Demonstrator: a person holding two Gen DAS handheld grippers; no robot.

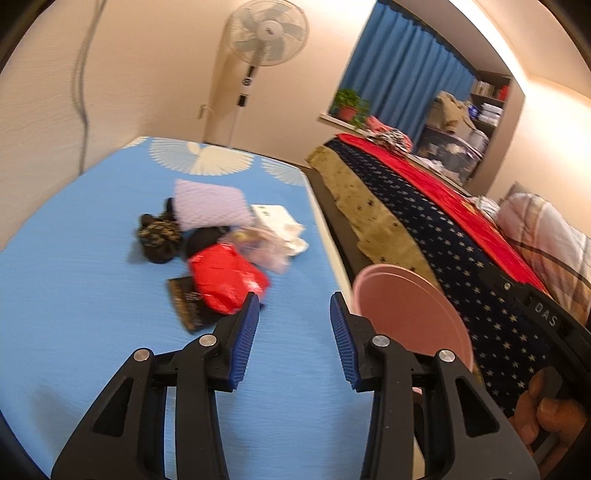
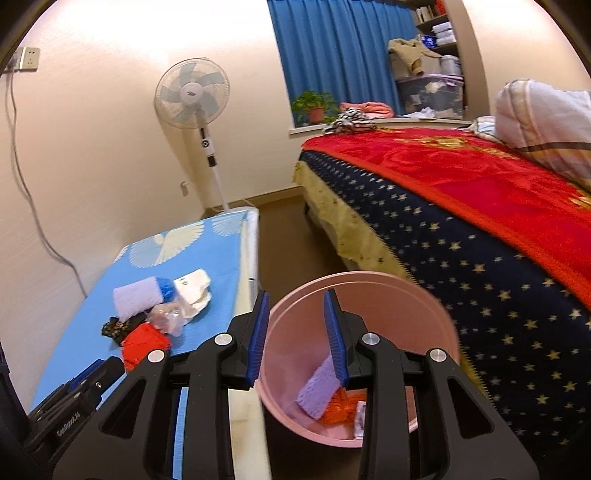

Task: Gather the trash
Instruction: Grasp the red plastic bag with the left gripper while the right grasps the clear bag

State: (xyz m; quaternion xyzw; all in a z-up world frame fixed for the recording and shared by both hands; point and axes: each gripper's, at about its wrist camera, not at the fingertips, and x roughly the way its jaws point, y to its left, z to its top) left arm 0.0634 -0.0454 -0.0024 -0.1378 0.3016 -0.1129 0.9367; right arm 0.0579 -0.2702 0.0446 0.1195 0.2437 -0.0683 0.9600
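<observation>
Left claw (image 1: pixel 293 308) gapes empty; right claw (image 2: pixel 297 306) grips the half-hidden pink bin's (image 2: pixel 424 295) rim.

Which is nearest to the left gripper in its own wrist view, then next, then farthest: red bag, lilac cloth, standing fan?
1. Red bag, just ahead of the left gripper, by its left finger.
2. Lilac cloth, farther back in the pile.
3. Standing fan, beyond the table, by the wall.
</observation>
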